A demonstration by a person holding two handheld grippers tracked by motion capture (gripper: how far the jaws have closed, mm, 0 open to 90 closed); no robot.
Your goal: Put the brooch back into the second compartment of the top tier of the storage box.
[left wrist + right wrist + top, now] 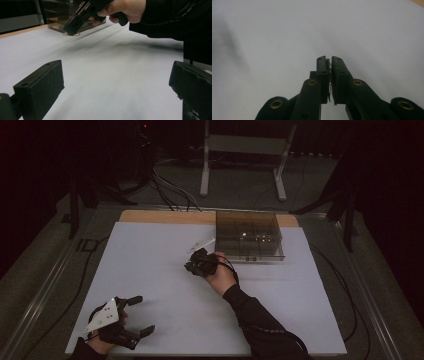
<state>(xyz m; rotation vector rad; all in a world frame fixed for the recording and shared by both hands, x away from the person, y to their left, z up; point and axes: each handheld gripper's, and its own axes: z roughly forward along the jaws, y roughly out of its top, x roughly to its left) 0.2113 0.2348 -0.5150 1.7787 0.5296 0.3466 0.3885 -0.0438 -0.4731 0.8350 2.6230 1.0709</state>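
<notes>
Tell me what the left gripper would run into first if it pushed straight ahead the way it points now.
Probably the right gripper and the hand holding it, low above the white sheet; the bare sheet lies between. The brown compartment box sits behind. Depth is uncertain.

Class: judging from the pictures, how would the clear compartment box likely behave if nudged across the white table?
The clear compartment box sits low and wide, so it would probably slide rather than tip. Its thin see-through walls suggest it is light and rigid. Small contents might rattle; they are too dim to identify.

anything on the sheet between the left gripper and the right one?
Nothing: in the high view, the white sheet lies bare between the left gripper and the right gripper.
</notes>
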